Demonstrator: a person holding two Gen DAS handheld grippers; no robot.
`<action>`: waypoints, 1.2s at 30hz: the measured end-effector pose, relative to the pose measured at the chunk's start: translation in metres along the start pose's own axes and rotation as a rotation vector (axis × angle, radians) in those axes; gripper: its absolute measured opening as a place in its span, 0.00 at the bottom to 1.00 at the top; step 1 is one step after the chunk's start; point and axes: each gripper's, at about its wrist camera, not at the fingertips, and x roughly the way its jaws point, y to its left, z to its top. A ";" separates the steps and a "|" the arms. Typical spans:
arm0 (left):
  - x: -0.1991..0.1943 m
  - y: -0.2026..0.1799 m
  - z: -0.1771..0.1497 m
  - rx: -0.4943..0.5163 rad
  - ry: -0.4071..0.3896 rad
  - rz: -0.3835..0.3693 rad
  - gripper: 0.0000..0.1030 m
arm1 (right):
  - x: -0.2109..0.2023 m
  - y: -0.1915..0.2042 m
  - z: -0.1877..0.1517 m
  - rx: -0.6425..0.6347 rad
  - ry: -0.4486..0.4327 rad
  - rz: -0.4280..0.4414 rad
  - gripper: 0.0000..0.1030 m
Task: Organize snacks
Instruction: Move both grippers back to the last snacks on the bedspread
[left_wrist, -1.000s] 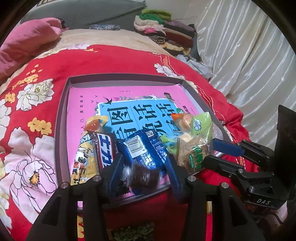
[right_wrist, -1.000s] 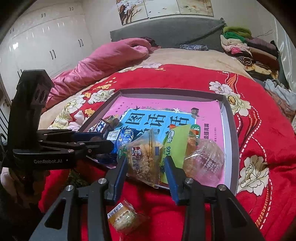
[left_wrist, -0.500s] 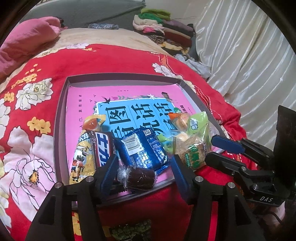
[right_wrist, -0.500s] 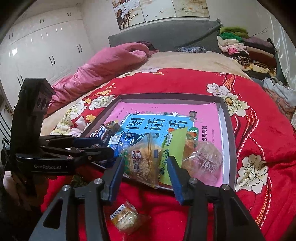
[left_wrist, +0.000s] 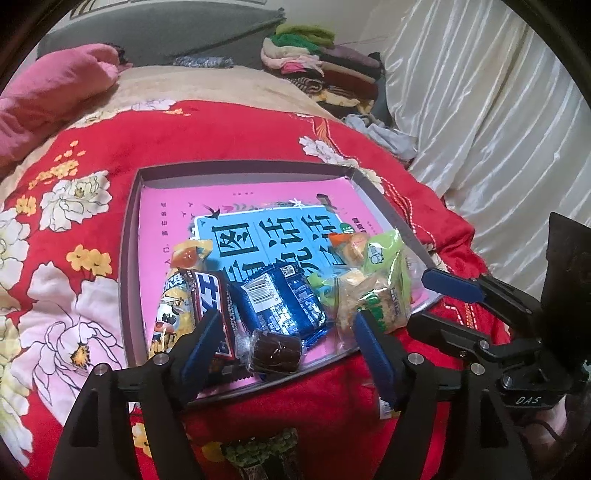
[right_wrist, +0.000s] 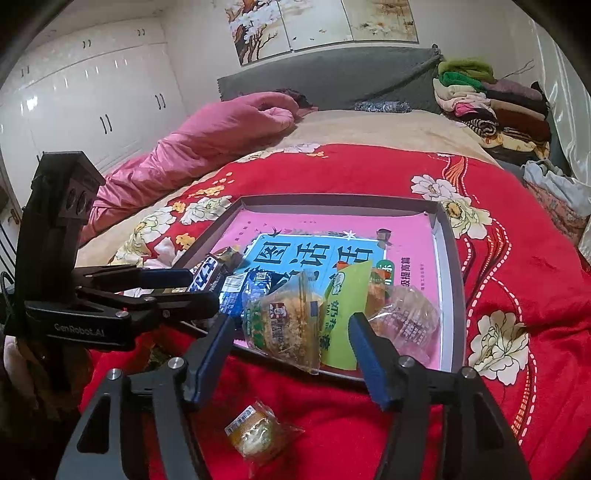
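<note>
A: Gathering snacks: most are seen piled in the tray (left_wrist: 129, 258), a brown cake (left_wrist: 273, 345) at its near edge between the parted left gripper (left_wrist: 286, 341).

B: The right gripper (right_wrist: 291, 352), spread and empty; the stray cake (right_wrist: 255, 434) on the quilt (right_wrist: 369, 177) is judged next.

The bed's blanket (left_wrist: 229, 133) is bright red, patterned with white and yellow flowers, and the tray (left_wrist: 127, 236) on it has grey walls and a pink floor with a sky-blue panel of black characters. At 6 o'clock in the tray lie a dark brown sweet (left_wrist: 275, 349), a blue packet (left_wrist: 282, 304) and a green-and-clear bag (left_wrist: 380, 280). Both tongs (left_wrist: 288, 349) (right_wrist: 291, 352) are black with blue pads, and at 11 o'clock lies a pink quilt (right_wrist: 207, 142).
</note>
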 end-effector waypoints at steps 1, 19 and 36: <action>-0.002 0.000 0.000 0.000 -0.003 0.000 0.74 | -0.001 0.000 0.000 -0.003 -0.002 -0.001 0.62; -0.036 0.012 -0.004 -0.032 -0.036 0.013 0.76 | -0.016 0.011 -0.006 -0.034 -0.002 0.015 0.67; -0.047 0.004 -0.021 -0.038 -0.008 0.031 0.76 | -0.012 0.026 -0.020 -0.096 0.076 0.026 0.70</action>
